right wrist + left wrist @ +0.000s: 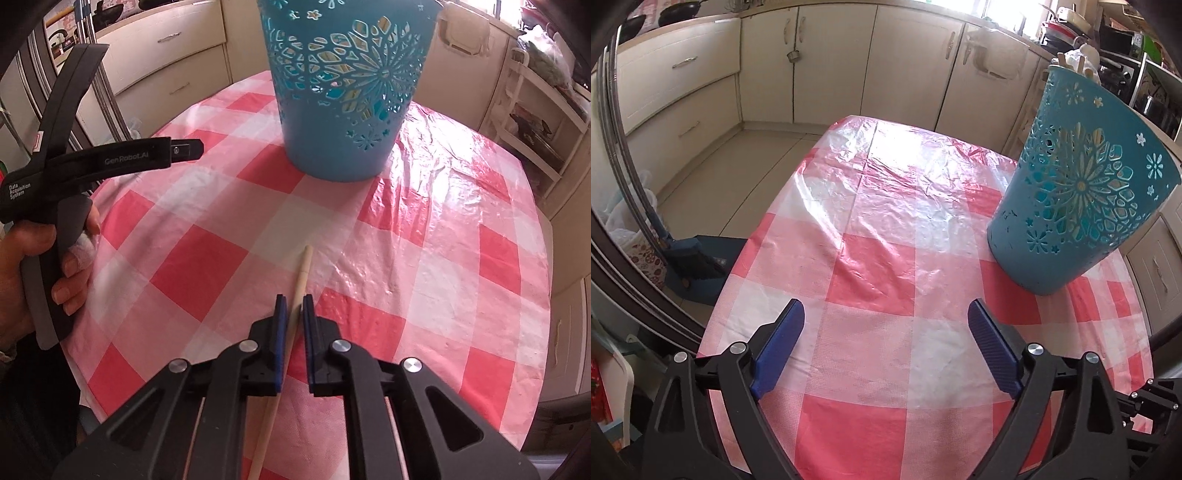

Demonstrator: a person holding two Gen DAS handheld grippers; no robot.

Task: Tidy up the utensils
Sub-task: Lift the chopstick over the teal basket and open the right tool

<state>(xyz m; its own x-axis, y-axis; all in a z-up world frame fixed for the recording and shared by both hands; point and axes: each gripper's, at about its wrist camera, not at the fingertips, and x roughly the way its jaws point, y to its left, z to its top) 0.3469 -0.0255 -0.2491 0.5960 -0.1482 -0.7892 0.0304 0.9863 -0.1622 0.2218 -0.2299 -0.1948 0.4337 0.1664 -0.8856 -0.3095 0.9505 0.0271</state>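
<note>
A teal perforated plastic basket stands upright at the table's right side, with pale wooden utensils showing through its cutouts; it also fills the top of the right wrist view. My right gripper has its blue pads nearly closed around a pale wooden stick that lies along the fingers, its tip pointing toward the basket. My left gripper is open wide and empty above the red-and-white checked tablecloth. The left tool's body, held by a hand, shows in the right wrist view.
The checked cloth covers an oval table. Cream kitchen cabinets stand beyond it. A broom and dustpan sit on the floor at left. A white shelf rack stands at right.
</note>
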